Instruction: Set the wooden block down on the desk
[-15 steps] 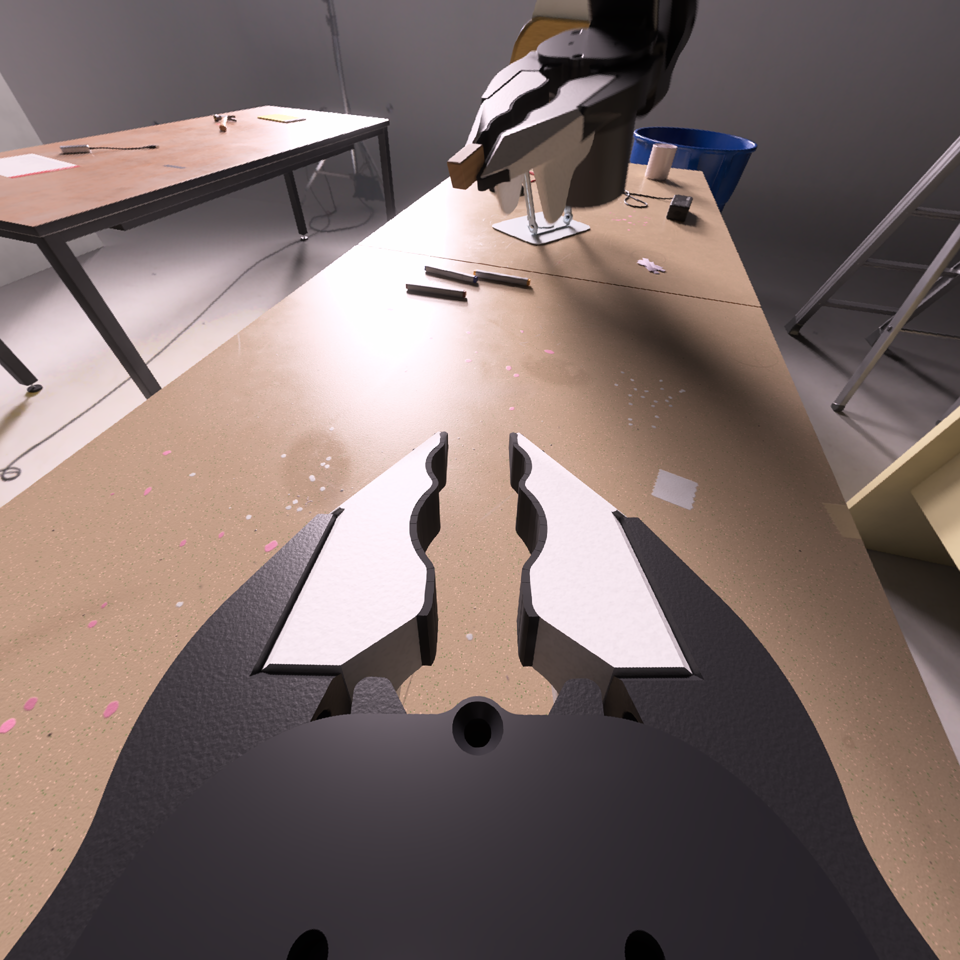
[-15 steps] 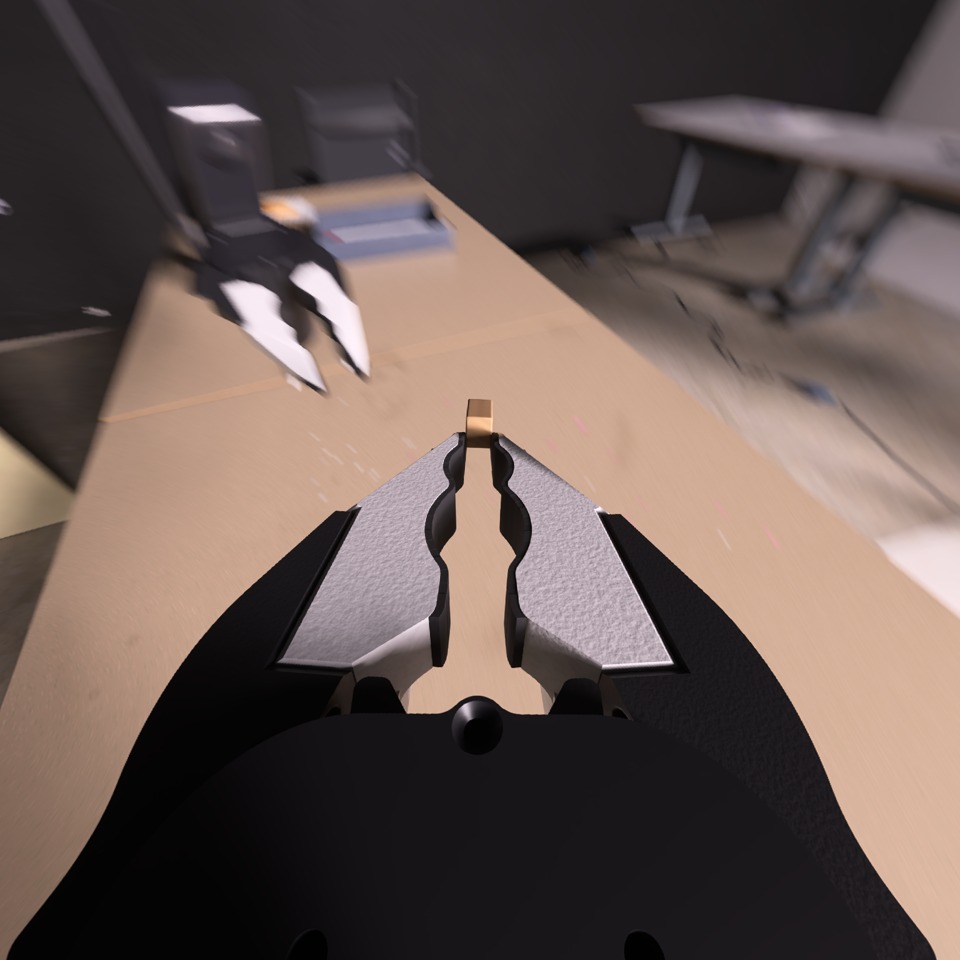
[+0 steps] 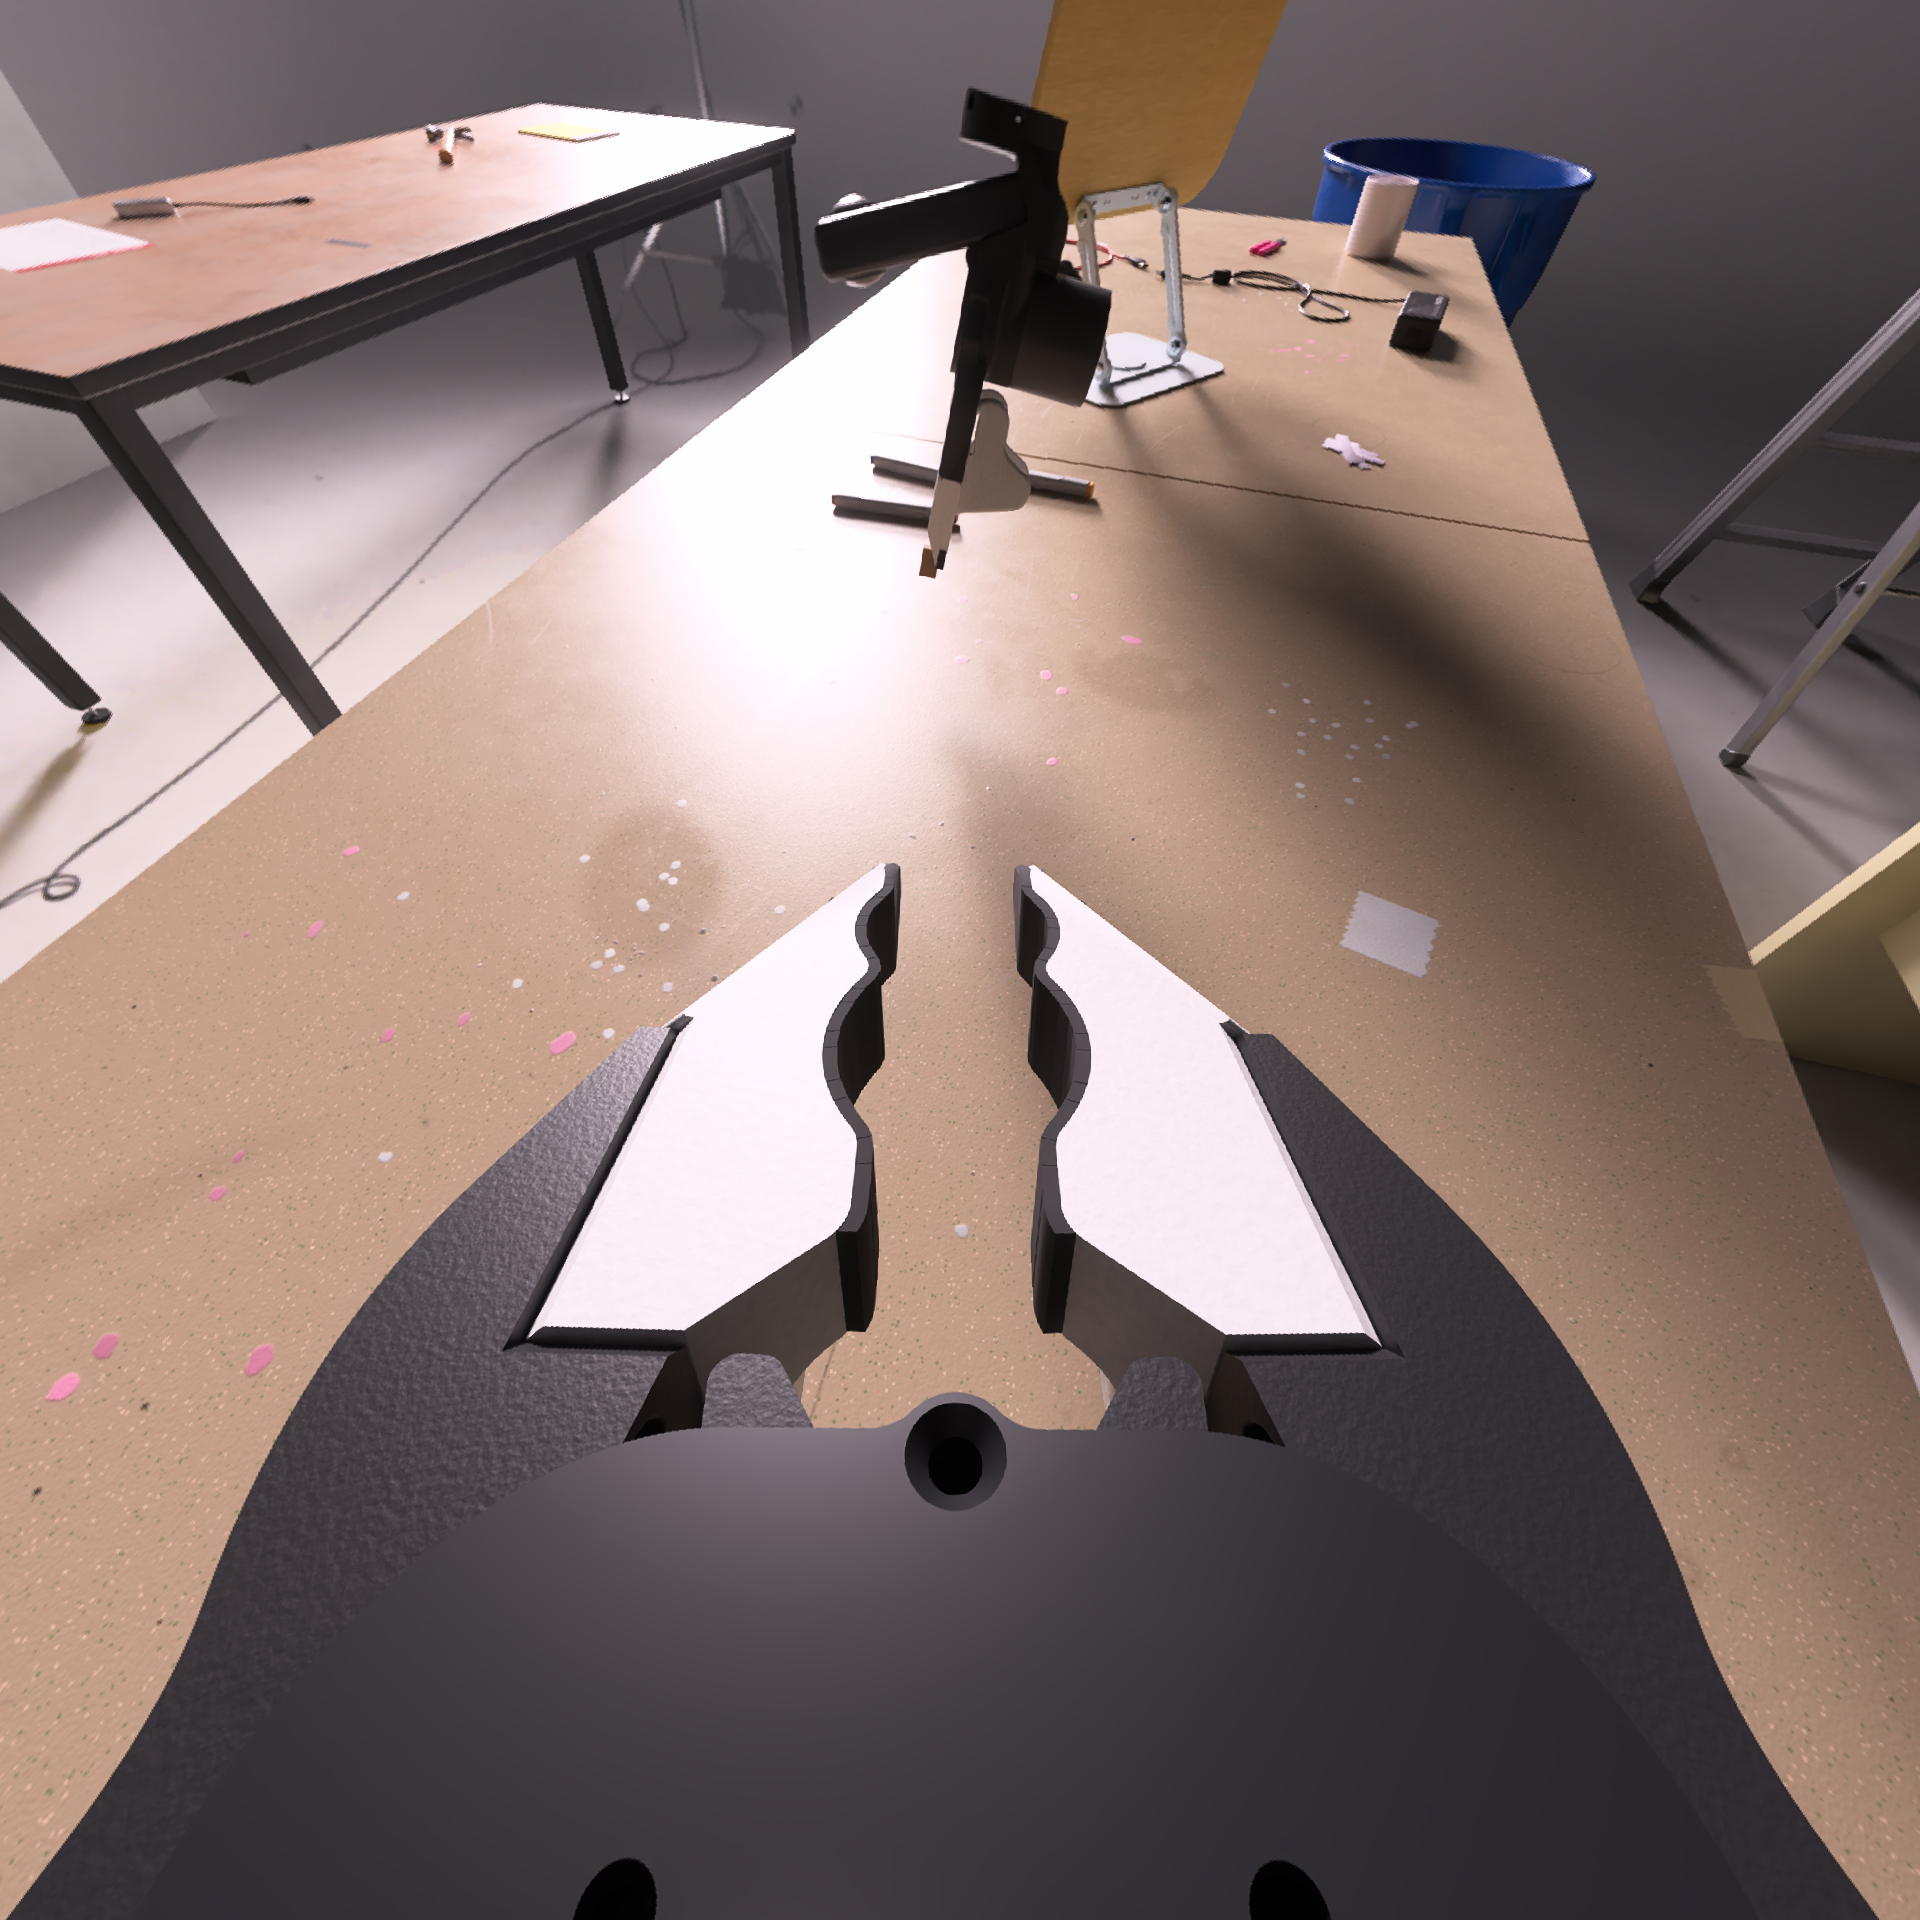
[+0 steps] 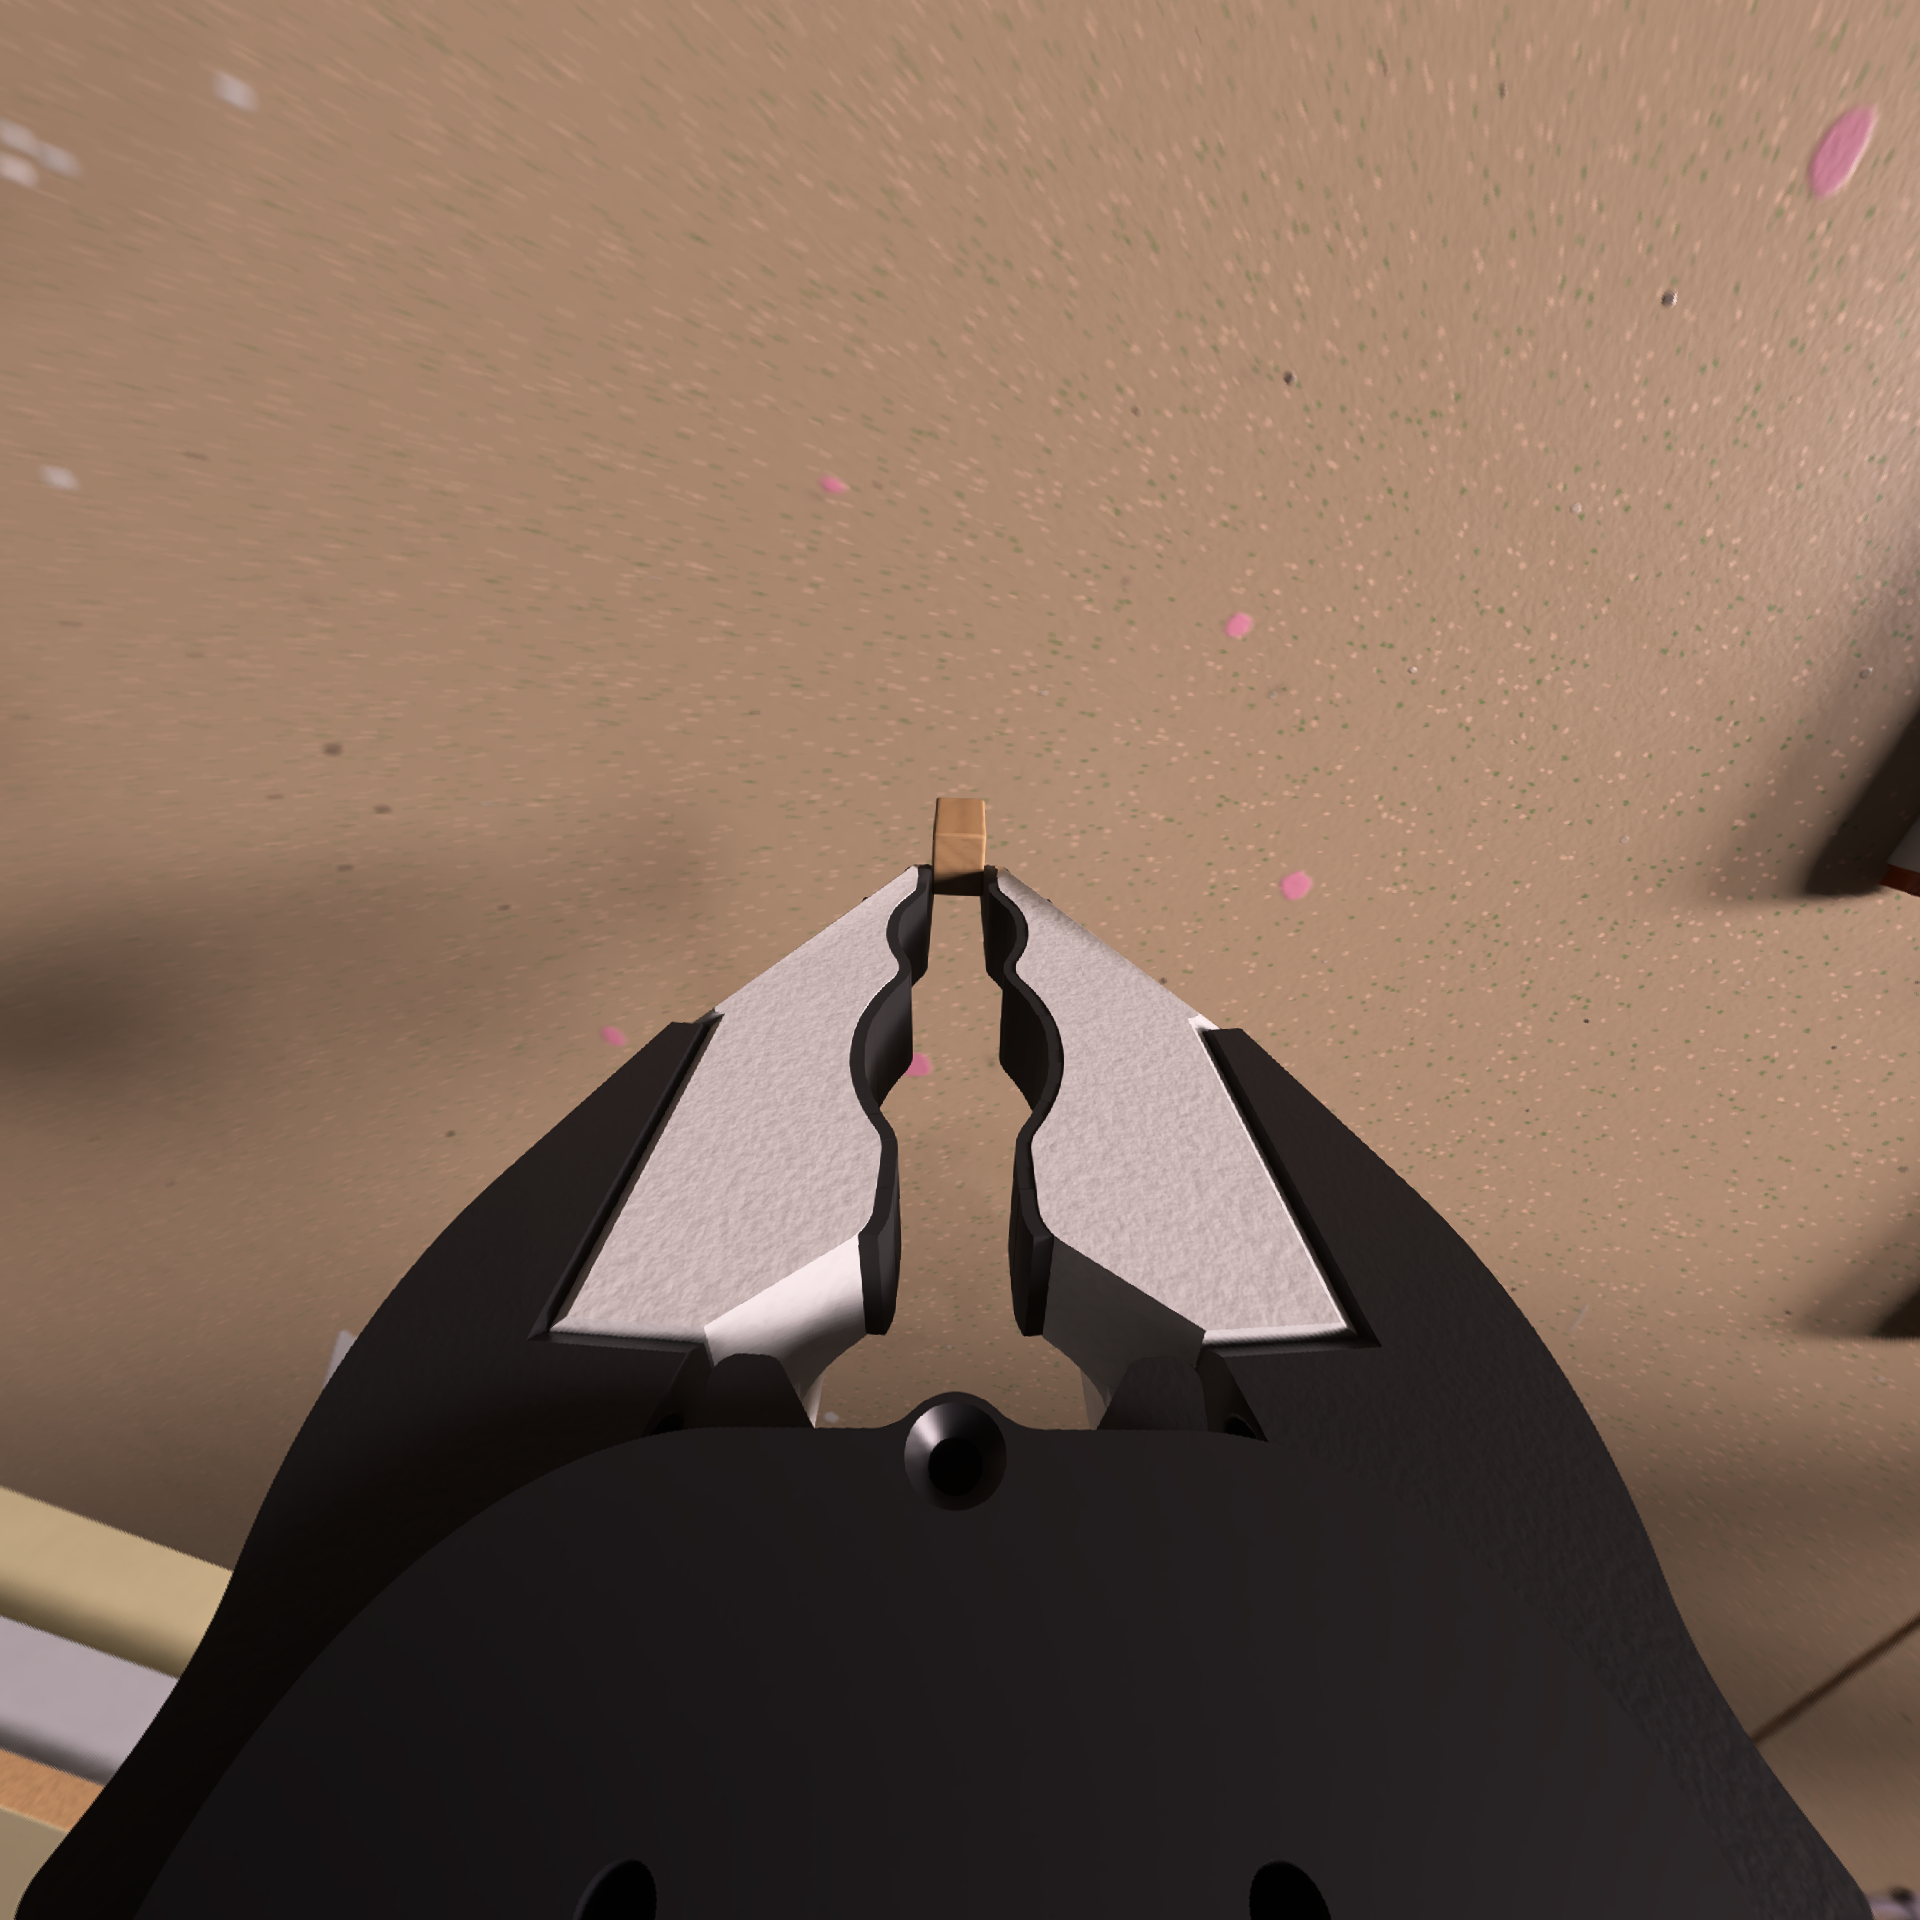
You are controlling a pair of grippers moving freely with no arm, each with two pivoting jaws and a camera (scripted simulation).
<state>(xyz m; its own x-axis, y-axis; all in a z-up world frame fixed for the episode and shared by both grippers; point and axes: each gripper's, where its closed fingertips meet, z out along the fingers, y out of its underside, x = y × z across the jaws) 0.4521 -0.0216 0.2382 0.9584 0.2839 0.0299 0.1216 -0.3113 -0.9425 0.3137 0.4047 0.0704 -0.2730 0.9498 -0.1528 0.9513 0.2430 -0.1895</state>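
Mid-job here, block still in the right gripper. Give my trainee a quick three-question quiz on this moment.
1. True or false: the wooden block already rests on the desk.
2. Which gripper is empty? A) left gripper B) right gripper
3. Fill in: the right gripper's jaws point ____ toward the desk.

Key:
1. False; the left wrist view shows it held above the surface.
2. A; its jaws stand apart with nothing between.
3. Down.

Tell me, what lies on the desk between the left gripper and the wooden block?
Only bare desk with pink and white paint specks. The left wrist view shows this stretch from the left gripper to the wooden block.
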